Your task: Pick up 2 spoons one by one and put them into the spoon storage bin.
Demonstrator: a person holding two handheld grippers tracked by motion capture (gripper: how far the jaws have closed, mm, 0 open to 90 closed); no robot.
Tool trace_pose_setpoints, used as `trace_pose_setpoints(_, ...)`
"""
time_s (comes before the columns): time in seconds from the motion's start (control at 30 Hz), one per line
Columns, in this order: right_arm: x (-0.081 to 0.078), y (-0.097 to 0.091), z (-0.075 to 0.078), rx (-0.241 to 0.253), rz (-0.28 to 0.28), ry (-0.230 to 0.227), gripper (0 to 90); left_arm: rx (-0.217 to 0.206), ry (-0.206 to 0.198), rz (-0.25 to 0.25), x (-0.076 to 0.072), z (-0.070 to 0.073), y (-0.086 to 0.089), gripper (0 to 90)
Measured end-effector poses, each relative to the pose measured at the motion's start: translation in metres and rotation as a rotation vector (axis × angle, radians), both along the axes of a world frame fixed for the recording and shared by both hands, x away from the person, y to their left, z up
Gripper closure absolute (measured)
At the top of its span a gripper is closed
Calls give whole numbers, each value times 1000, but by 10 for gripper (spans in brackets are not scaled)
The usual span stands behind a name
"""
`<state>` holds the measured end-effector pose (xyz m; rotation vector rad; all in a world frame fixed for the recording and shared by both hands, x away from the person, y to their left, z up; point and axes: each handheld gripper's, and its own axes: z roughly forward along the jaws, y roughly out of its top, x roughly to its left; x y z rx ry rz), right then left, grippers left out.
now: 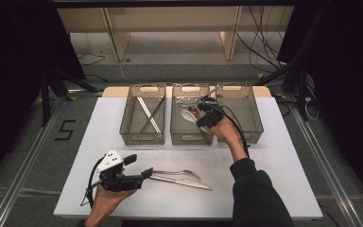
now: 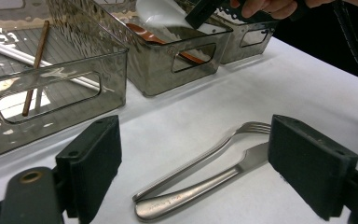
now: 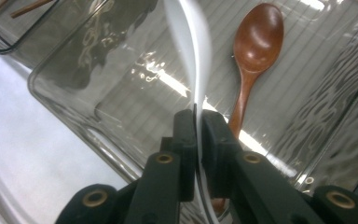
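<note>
nearest, the left tool (image 1: pixel 147 173) lies with jaws wide and empty around the handles of a fork (image 2: pixel 200 156) and knife (image 2: pixel 205 184) on the table (image 1: pixel 264 179). farther off, the right tool (image 3: pixel 198 135) pinches a white spoon (image 3: pixel 193 51), thin and glossy, over the middle bin (image 1: pixel 182 135). the spoon's long axis runs straight out from the jaws, bowl hanging above a brown spoon (image 3: pixel 254 56) on the bin floor.

Black sleeve (image 1: pixel 256 191); black fingers (image 2: pixel 91 161), brass screws.
</note>
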<state>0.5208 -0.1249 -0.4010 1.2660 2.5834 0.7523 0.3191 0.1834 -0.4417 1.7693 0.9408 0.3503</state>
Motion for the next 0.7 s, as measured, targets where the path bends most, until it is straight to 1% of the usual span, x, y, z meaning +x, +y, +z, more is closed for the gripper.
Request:
trace_pose_setpoints(0.1,-1,0,2,15,7,5,797,-2,1,2,0,0,0,173)
trace_pose_setpoints(0.2,-2,-2,5,22,21,-9,769,-2,1,2,0,0,0,173)
trace_pose_setpoints(0.23,-3,-2,6,26,24,-15,740,-2,1,3,0,0,0,173)
trace_pose_setpoints(0.3,-5,-3,9,42,30,-17,711,-2,2,3,0,0,0,173)
trace_pose_setpoints(0.37,-8,-4,12,58,39,-33,664,0,6,0,0,0,0,173)
trace_pose_setpoints(0.47,-14,-5,17,84,62,-45,608,0,6,0,0,-1,0,173)
trace_pose_setpoints(0.5,-17,-6,19,89,64,-42,588,1,7,0,0,-1,0,173)
trace_pose_setpoints(0.53,-20,-6,20,89,81,-47,564,1,7,0,0,-1,0,173)
trace_pose_setpoints(0.7,-33,-11,26,105,106,-68,525,7,9,-1,1,-1,-1,173)
